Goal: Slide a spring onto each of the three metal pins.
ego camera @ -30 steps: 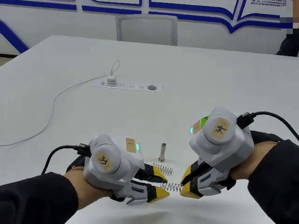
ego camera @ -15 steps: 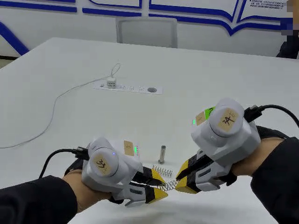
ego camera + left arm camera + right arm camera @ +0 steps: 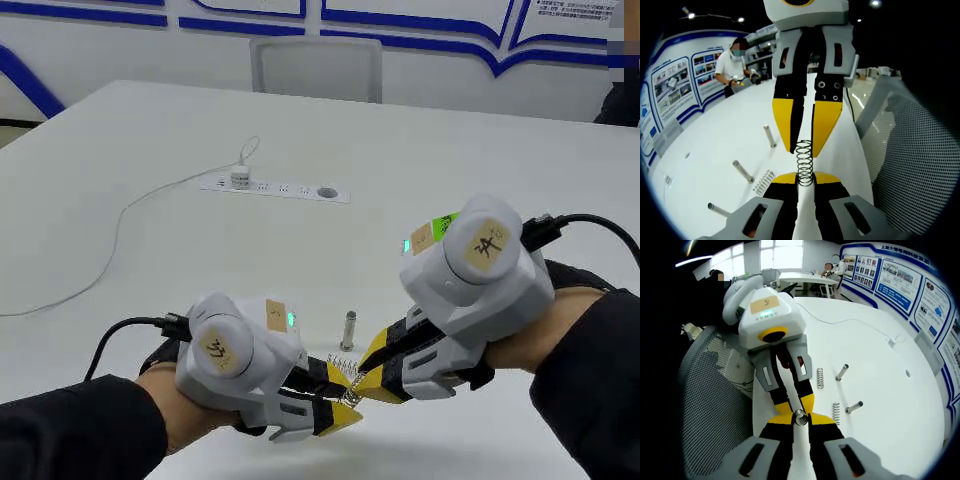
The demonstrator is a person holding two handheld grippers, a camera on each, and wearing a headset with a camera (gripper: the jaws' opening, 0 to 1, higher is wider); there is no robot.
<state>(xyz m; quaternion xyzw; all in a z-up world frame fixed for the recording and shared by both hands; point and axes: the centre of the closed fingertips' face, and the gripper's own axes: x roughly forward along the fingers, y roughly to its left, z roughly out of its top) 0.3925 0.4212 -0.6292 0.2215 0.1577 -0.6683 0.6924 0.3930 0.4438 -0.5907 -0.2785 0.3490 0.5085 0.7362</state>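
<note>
Spring (image 3: pixel 350 396), one, held between the two grippers at 6 o'clock in the head view, apparently just clear of the table (image 3: pixel 150 130). The left gripper (image 3: pixel 338 398) is clamped on one end and the right gripper (image 3: pixel 366 376) on the other, tips nearly meeting. One pin (image 3: pixel 349 328), upright and bare, stands at 12 o'clock of the tips. A loose spring (image 3: pixel 343 362) lies between it and the grippers. Well beyond, at 11 o'clock, is a power strip (image 3: pixel 275 187).

Left gripper view: own jaws closed on the spring's near end at 6 o'clock. The right gripper's yellow tips pinch the far end from 12 o'clock. Far pin (image 3: pixel 770 136), middle pin (image 3: pixel 742 171) and near pin (image 3: pixel 717 210) range from 10 to 8 o'clock, all bare. One loose spring lies beside the middle pin.

Right gripper view: own jaws closed on the spring, seen end-on, near centre, with the left gripper opposite at 12 o'clock. Two bare pins and two loose springs lie at 1 to 3 o'clock on the table.

Progress, by judgement: no pin fitted so far. One spring is in hand and two are waiting, so all three fittings remain.
</note>
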